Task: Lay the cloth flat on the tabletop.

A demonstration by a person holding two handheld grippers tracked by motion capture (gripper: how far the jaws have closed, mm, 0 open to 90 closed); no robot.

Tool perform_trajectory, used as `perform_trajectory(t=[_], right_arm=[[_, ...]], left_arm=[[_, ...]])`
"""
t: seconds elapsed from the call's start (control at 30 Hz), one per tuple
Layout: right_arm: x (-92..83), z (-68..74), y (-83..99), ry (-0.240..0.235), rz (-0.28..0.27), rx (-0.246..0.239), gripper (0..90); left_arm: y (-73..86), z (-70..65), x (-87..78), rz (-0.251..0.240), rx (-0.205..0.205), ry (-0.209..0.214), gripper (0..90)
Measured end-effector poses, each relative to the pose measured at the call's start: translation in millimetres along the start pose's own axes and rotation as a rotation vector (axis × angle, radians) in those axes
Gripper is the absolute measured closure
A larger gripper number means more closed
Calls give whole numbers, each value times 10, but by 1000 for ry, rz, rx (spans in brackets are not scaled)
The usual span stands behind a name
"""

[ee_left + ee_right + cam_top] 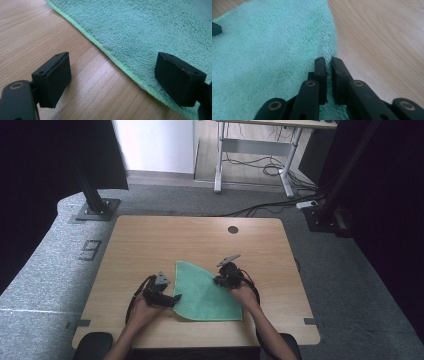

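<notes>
A green terry cloth lies flat on the near half of the wooden table, folded into a rough quarter shape. My left gripper rests at the cloth's left edge, low over the wood. In the left gripper view the left gripper is open, one jaw over bare wood and the other over the cloth, with the hem running between them. My right gripper sits at the cloth's right edge. In the right gripper view the right gripper has its jaws pressed together on the puckered edge of the cloth.
A round cable hole sits near the table's far edge. Beyond the table stand two black posts on floor plates, a white desk frame and loose cables on the carpet.
</notes>
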State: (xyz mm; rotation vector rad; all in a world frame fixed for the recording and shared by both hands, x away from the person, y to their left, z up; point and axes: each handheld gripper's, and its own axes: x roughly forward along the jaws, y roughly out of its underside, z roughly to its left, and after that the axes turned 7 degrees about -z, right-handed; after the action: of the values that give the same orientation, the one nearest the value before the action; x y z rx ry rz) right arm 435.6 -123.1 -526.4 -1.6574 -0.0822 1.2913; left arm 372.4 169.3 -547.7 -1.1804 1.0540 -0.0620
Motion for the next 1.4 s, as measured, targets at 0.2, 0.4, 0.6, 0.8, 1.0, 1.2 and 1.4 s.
perform_trajectory(t=[0.2,0.4,0.6,0.8,1.0,1.2,1.4], right_arm=[[-342,187,-244,34,-89,-59,841],[-426,605,-378,-45,-105,-145,830],[-67,873,-93,-132,-2,-150,823],[-61,932,27,-170,11,-147,661],[-403,748,-149,-107,-64,-144,554],[-405,561,-215,-70,-68,-97,527],[-86,484,-111,-27,5,-105,538]], left_arm=[[0,0,-2,3,0,-1,138],[1,-2,-2,3,-4,-2,138],[2,-3,-1,0,-6,-3,138],[2,-2,-2,1,-5,-2,138],[2,0,-4,4,-3,-2,138],[2,-1,-4,4,-4,-2,139],[3,-4,-2,1,-7,-4,139]])
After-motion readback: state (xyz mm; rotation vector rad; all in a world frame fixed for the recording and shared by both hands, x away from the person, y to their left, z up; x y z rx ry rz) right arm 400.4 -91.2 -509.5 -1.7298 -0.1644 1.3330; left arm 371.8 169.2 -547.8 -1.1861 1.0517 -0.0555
